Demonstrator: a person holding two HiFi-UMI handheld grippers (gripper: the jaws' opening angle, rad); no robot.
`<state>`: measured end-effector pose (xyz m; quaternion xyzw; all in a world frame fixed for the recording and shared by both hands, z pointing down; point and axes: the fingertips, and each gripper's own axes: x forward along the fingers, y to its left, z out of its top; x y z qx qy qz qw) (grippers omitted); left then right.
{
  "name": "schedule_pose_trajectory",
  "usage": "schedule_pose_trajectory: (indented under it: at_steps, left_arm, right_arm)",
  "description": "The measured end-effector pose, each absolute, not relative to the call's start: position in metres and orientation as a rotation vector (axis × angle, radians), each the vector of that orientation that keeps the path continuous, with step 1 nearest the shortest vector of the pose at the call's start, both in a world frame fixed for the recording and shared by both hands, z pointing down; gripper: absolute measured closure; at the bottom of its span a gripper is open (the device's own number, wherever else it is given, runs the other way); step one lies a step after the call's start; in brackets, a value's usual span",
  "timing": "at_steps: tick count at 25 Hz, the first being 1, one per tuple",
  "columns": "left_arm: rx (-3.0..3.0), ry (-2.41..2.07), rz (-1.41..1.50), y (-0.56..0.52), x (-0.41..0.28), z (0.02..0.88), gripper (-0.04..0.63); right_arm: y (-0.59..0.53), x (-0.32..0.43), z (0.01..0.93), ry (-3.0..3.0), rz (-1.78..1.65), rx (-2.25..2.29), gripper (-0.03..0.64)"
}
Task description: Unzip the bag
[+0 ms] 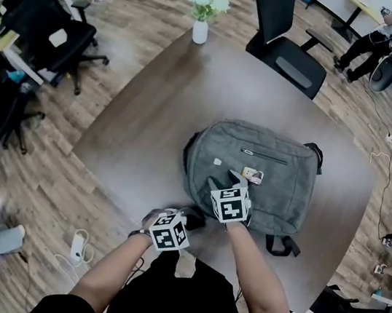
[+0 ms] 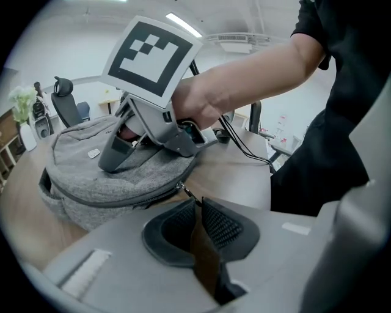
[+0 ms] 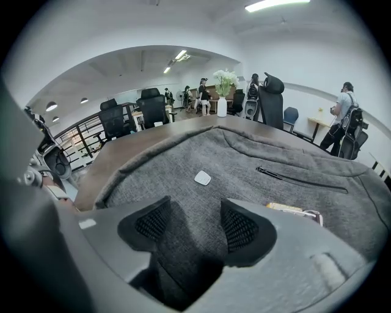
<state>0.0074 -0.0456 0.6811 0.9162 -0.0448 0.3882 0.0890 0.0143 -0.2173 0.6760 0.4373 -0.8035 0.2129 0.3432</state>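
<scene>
One grey bag (image 1: 276, 165) flat on the brown surface (image 1: 167, 103), front pocket up. At its near edge, left hand-held gripper (image 2: 197, 200) clenched on the zipper pull (image 2: 185, 192), jaws all but together with the pull nipped at their tips. On the bag's top panel, right hand-held gripper (image 3: 194, 211) released: jaws wide apart, pressed down on the grey fabric, none of it clamped between them. Just beyond its right jaw, a small tan tag (image 3: 293, 211). At the far edge of the surface, well apart from the bag, a white vase of flowers (image 1: 204, 13).

open tabletop (image 1: 150, 123) around bag (image 1: 265, 185); vase (image 1: 200, 32) distant
</scene>
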Motion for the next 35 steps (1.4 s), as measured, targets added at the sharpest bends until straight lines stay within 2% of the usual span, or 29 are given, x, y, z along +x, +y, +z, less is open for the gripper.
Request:
schedule_pose_trajectory:
  at_steps: [8,17,24,35]
  left_arm:
    - [2.757,-0.311,1.088,-0.058,-0.010,0.676,0.557]
    - [2.806,-0.513,0.958,-0.073,-0.048,0.647,0.575]
    - [2.853,-0.723,0.647,-0.097,-0.046,0.592,0.575]
    - [2.847,-0.962,0.346,-0.100,-0.030,0.500,0.575]
  right_arm:
    - [-0.214,0.023,0.649,-2.227,0.652,1.182,0.362]
    - [-0.144,0.044,0.573,-2.362,0.452,1.325,0.436]
    - [-0.097,0.086,0.524,-2.394,0.288,1.558,0.610]
    - [-0.064,0.082,0.473,-2.516,0.069,1.482,0.615]
